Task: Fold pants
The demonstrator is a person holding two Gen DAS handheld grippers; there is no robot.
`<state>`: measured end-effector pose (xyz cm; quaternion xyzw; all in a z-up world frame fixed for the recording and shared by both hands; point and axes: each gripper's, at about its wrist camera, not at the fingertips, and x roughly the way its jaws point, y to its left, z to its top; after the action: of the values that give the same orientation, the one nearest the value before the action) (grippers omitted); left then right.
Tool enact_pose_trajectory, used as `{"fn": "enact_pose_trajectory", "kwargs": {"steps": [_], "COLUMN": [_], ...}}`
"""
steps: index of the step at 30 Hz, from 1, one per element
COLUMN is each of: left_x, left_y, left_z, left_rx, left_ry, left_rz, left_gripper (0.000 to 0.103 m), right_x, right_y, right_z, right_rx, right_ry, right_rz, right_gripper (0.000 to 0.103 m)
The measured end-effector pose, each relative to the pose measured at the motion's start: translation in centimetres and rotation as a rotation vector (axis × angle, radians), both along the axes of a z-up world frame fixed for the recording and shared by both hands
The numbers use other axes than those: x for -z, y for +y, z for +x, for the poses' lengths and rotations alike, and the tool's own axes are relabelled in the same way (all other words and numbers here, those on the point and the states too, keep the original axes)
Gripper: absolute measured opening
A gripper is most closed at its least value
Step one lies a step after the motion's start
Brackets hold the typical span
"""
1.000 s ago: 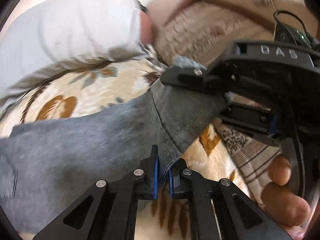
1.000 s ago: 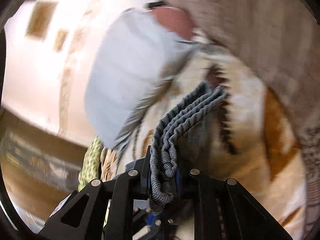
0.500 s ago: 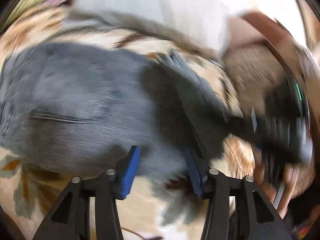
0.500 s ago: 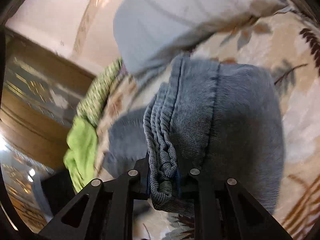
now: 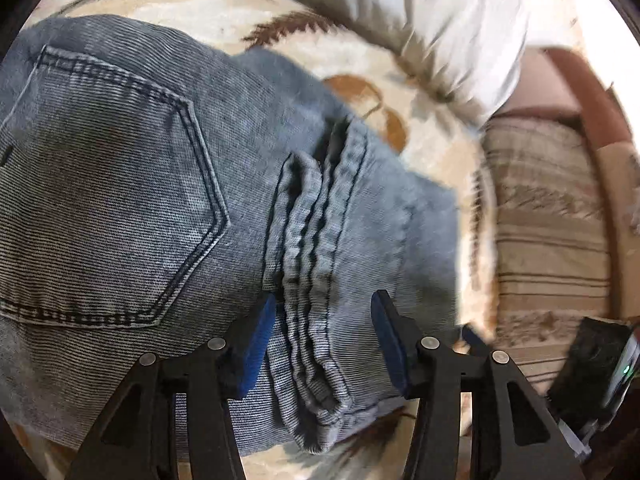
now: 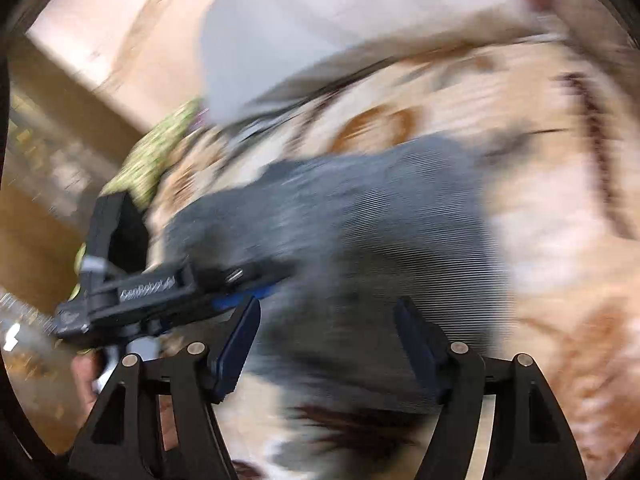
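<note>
Grey-blue denim pants (image 5: 160, 184) lie folded on a cream floral bedspread (image 5: 360, 60). A back pocket faces up at left, and the stacked leg hems (image 5: 316, 280) lie on top. My left gripper (image 5: 322, 340) is open, its blue pads on either side of the hems without gripping them. In the blurred right wrist view the pants (image 6: 380, 232) lie ahead. My right gripper (image 6: 326, 344) is open and empty just above their near edge. The left gripper (image 6: 160, 292) shows there at left, low over the pants.
A white pillow (image 5: 420, 4) lies at the far side of the bed, also in the right wrist view (image 6: 340, 20). A beige striped cover (image 5: 548, 220) is at right. Green cloth (image 6: 156, 152) lies at the bed's left edge, by wooden furniture (image 6: 44, 152).
Both grippers have let go of the pants: the left opened first, then the right released the bunched hems. The folded end now rests on the pants' seat.
</note>
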<state>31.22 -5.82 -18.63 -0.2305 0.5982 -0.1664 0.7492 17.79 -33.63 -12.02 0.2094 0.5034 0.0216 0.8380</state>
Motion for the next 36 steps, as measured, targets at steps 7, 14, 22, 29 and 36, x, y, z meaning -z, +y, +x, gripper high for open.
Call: {"fn": "enact_pose_trajectory", "kwargs": {"steps": [7,14,22,29,36], "left_x": [-0.8,-4.1,-0.5,-0.4,-4.5], "left_y": [-3.4,-2.1,-3.0,-2.4,-1.1], "left_z": [-1.0,-1.6,-1.6,-2.0,-7.5], "left_rx": [0.024,-0.029,0.018,-0.034,0.025], "left_ry": [-0.058,-0.141,-0.106,-0.114,-0.242], "left_rz": [0.172,0.138,0.197,0.257,0.27], "left_gripper": [0.034,0.008,0.012,0.015,0.023], "right_x": [4.4,4.4,5.3,5.4,2.3], "right_y": [-5.6,-3.2,-3.3,-2.8,-0.4], "right_z": [0.9,0.9,1.1,1.6,-0.6], "right_rx": [0.214,0.124,0.113,0.098,0.055], "right_ry": [0.126,0.114,0.167,0.163,0.034], "right_rz": [0.144,0.121,0.105,0.076,-0.078], "right_gripper": [0.047,0.036,0.041,0.042,0.047]}}
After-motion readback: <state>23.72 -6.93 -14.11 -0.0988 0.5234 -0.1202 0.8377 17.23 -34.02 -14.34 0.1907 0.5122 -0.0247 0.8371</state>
